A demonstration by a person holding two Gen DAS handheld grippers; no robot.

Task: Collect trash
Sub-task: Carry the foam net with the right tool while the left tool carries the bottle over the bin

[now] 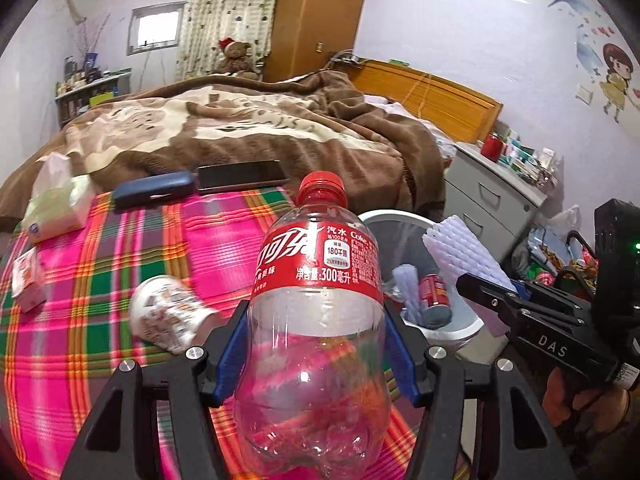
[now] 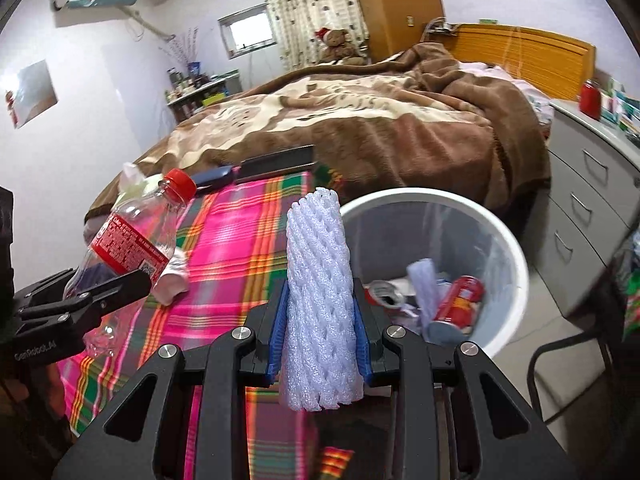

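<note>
1. Bedroom clutter frames it all: a plaid bedsheet (image 1: 120, 248) covers the near end of the bed, beside a white trash bin (image 2: 516, 264).
2. Left gripper (image 1: 316, 344) pinches an empty cola bottle (image 1: 316, 320) around its lower body, held above the sheet's near edge.
3. Right gripper (image 2: 320, 320) squeezes a white foam sleeve (image 2: 320, 300), just beside the bin's rim.
4. Risk, as I judge it: the smooth bottle could slip or twist out, and the light foam might miss the rim if released short.
5. On the sheet lie a paper cup (image 1: 168, 312), tissue pack (image 1: 56, 208) and small carton (image 1: 26, 280); a brown blanket (image 1: 240, 128) is piled behind.
</note>
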